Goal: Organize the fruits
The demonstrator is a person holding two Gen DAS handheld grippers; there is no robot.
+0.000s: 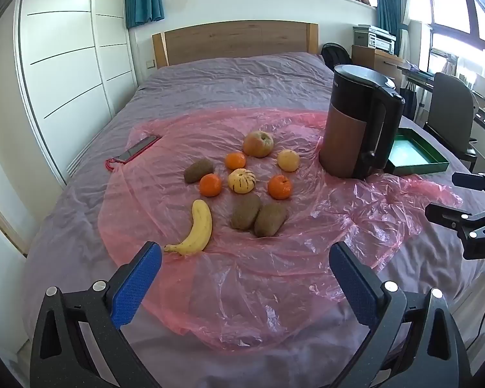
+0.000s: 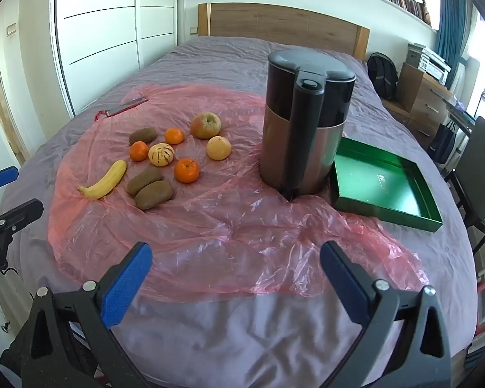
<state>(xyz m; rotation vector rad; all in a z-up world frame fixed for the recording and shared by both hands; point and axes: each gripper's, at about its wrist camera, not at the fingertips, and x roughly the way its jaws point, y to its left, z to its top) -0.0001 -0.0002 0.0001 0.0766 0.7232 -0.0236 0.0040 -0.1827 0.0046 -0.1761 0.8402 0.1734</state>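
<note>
Fruit lies loose on a pink plastic sheet (image 1: pixel 242 278) spread over a bed. A banana (image 1: pixel 195 229) (image 2: pixel 105 179) is nearest, with two kiwis (image 1: pixel 257 216) (image 2: pixel 148 186) side by side to its right. Behind them sit three oranges (image 1: pixel 279 187), a striped yellow fruit (image 1: pixel 241 180) (image 2: pixel 161 154), a third kiwi (image 1: pixel 198 170), an apple (image 1: pixel 258 143) (image 2: pixel 205 124) and a pale yellow fruit (image 1: pixel 288 160) (image 2: pixel 219 147). A green tray (image 2: pixel 386 187) (image 1: pixel 415 153) stands empty at the right. My left gripper (image 1: pixel 245 260) is open, short of the fruit. My right gripper (image 2: pixel 236 258) is open over the sheet's near edge.
A tall dark kettle (image 2: pixel 307 123) (image 1: pixel 360 123) stands between the fruit and the tray. A phone in a red case (image 1: pixel 134 153) lies at the sheet's far left. A chair (image 2: pixel 478 168) and a desk stand right of the bed; a wardrobe (image 1: pixel 68 64) stands left.
</note>
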